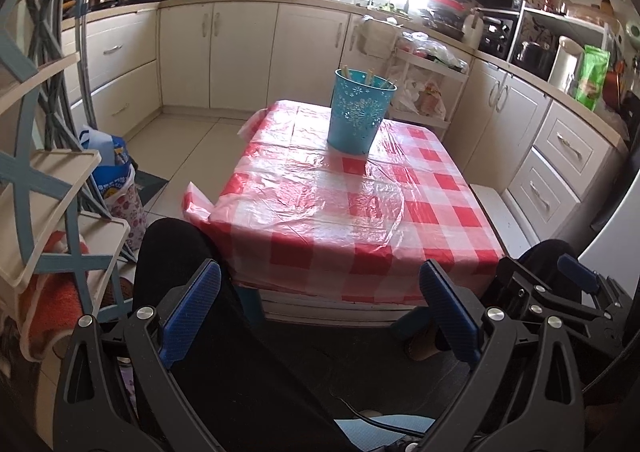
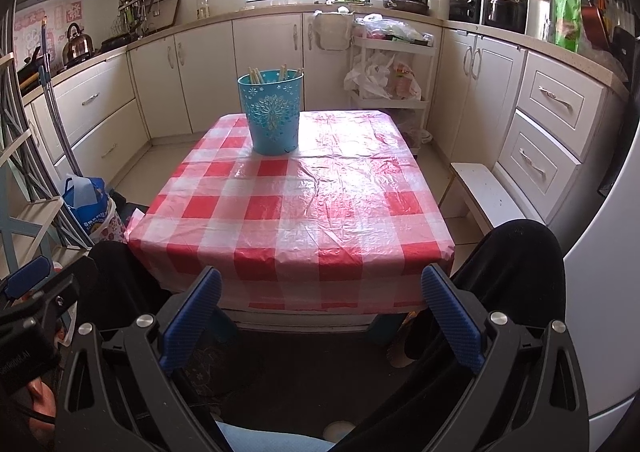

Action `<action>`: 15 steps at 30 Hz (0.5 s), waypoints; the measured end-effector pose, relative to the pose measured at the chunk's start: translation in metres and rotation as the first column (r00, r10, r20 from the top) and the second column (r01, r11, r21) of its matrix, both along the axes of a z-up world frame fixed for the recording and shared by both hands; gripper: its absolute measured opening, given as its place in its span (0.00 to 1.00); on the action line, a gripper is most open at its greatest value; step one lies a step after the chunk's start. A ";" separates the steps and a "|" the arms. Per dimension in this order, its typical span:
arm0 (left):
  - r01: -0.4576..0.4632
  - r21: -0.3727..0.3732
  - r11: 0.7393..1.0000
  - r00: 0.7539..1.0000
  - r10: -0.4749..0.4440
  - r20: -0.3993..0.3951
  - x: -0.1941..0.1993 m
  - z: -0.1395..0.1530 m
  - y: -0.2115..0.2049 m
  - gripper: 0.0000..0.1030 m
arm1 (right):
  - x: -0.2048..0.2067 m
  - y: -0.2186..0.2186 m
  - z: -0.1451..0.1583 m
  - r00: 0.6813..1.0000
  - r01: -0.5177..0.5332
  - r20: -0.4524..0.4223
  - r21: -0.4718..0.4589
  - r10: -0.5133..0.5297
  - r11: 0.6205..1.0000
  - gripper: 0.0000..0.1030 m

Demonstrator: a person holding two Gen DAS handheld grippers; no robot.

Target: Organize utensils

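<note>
A turquoise cup-shaped holder (image 1: 359, 112) stands upright on the far part of a small table with a red-and-white checked cloth (image 1: 348, 204). Several pale wooden chopsticks (image 1: 370, 77) stick out of its top. It also shows in the right wrist view (image 2: 273, 113), with the chopsticks (image 2: 256, 75) in it, on the same table (image 2: 304, 204). My left gripper (image 1: 320, 308) is open and empty, held low before the table's near edge. My right gripper (image 2: 320, 310) is open and empty at the same height. The right gripper also shows in the left wrist view (image 1: 560, 292).
The person's black-trousered knees (image 2: 516, 264) sit under the near table edge. A beige and blue rack (image 1: 44, 172) stands at the left, with a blue bag (image 1: 116, 180) on the floor. A white stool (image 2: 488, 192) and a white trolley (image 2: 390, 68) stand at the right. Cabinets line the walls.
</note>
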State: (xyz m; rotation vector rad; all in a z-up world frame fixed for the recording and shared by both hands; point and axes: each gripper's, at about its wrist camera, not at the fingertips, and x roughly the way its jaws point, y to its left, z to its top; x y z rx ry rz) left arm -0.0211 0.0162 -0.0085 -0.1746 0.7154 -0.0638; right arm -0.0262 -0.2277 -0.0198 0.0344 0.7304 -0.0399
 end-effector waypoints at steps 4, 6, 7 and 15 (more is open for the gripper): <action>-0.001 -0.005 1.000 1.000 0.001 0.001 0.001 0.001 0.001 0.93 | 0.000 0.000 -0.001 1.000 0.003 0.000 0.005 -0.003 1.000 0.93; -0.002 -0.007 1.000 1.000 0.002 0.003 0.001 0.002 0.002 0.93 | 0.000 -0.002 -0.002 1.000 0.005 0.000 0.009 -0.005 1.000 0.93; -0.003 -0.010 1.000 1.000 0.003 0.005 0.001 0.002 0.003 0.93 | 0.001 -0.002 -0.002 1.000 0.005 -0.001 0.011 -0.005 1.000 0.93; -0.012 -0.045 0.999 1.000 0.013 0.026 -0.001 0.005 0.008 0.93 | 0.002 -0.005 -0.003 1.000 0.010 -0.005 0.021 -0.010 1.000 0.93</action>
